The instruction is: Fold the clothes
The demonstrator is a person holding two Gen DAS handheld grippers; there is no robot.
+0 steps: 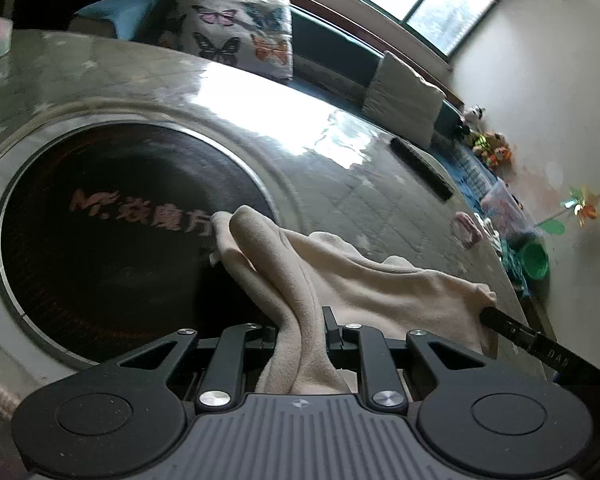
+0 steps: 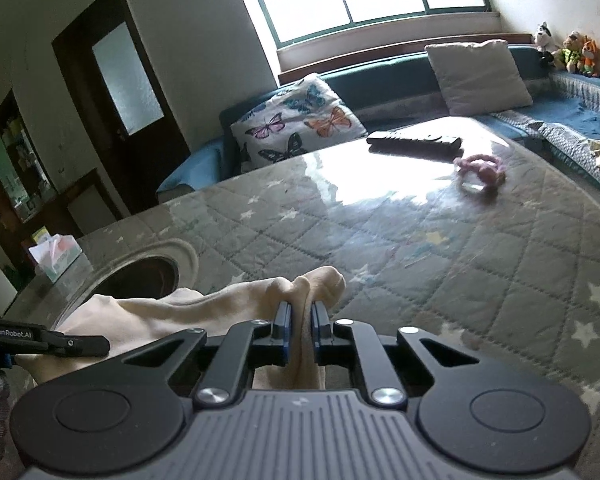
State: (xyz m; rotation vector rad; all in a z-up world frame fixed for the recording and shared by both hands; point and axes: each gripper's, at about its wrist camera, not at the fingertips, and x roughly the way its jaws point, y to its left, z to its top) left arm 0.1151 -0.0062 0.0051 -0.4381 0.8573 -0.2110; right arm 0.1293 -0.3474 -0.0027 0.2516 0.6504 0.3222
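Observation:
A cream fleece garment (image 1: 340, 276) lies bunched on the quilted table cover, partly over the dark round plate. My left gripper (image 1: 300, 320) is shut on a thick fold of it that runs back between the jaws. In the left wrist view the right gripper (image 1: 488, 314) pinches the garment's far right corner. In the right wrist view my right gripper (image 2: 300, 312) is shut on a cream fold of the garment (image 2: 204, 308), with its blue-edged pads tight on both sides. The left gripper (image 2: 100, 346) reaches into the cloth from the left edge.
A dark round plate (image 1: 112, 220) with pink lettering is set in the table. A black remote (image 2: 414, 142), a pink hair tie (image 2: 482, 168) and a tissue box (image 2: 56, 256) lie on the grey star-pattern cover (image 2: 460, 260). A sofa with a butterfly cushion (image 2: 296, 124) stands behind.

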